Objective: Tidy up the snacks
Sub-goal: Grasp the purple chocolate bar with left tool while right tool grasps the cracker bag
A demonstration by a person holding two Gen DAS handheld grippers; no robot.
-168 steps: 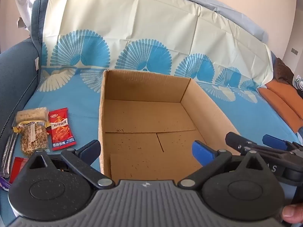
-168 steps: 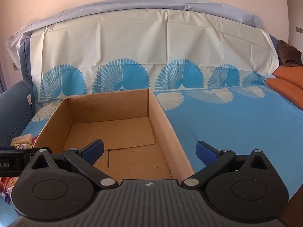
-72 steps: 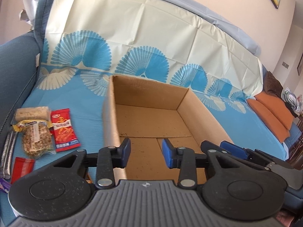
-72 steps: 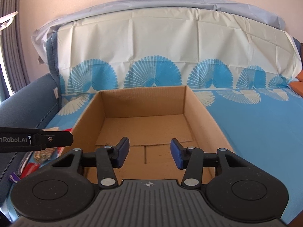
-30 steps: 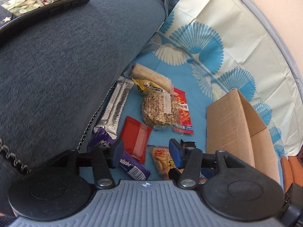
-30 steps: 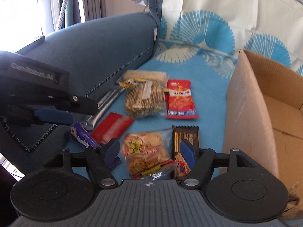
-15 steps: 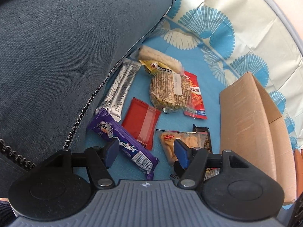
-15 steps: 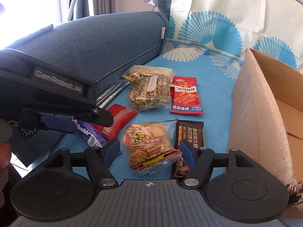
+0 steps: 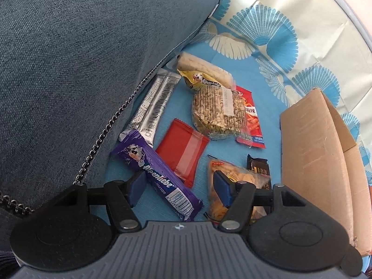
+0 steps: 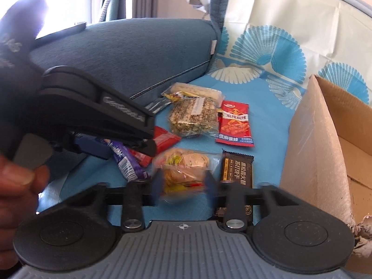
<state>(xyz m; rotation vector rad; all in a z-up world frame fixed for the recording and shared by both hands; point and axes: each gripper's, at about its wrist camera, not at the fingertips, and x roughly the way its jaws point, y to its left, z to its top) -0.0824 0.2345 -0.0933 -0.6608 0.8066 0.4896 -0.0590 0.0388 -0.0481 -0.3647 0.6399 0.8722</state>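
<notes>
Purple wrapper first in the left wrist view: a candy bar [image 9: 158, 179] lies slantwise on the blue sheet [image 9: 267, 107], its lower half between the spread blue pads of the left gripper [image 9: 180, 187], which stands released with nothing clamped. Just beside the bar lies a red packet [image 9: 182, 150], and past that a silver sachet [image 9: 153, 107] along the grey sofa arm [image 9: 69, 58]. A clear bag of seed bars [image 9: 218, 114] overlaps a red chilli-snack packet [image 9: 252, 121]. Behind the right pad sits a clear bag of crackers [image 9: 232, 186], with a dark biscuit packet [image 9: 259, 166] next to it. The cardboard box [image 9: 318, 158] stands at the right edge.

From the right wrist view, the right gripper [image 10: 183, 187] is closing its blurred pads on the cracker bag [image 10: 183, 162]; the bag is between them, but whether they press it yet I cannot tell. The dark biscuit packet [image 10: 237, 169] lies touching the bag's right side, and the box [image 10: 311, 158] stands beyond it. The left gripper [image 10: 93, 147] hangs over the purple bar [image 10: 125, 160], held by a hand [image 10: 16, 186] at the left edge.
</notes>
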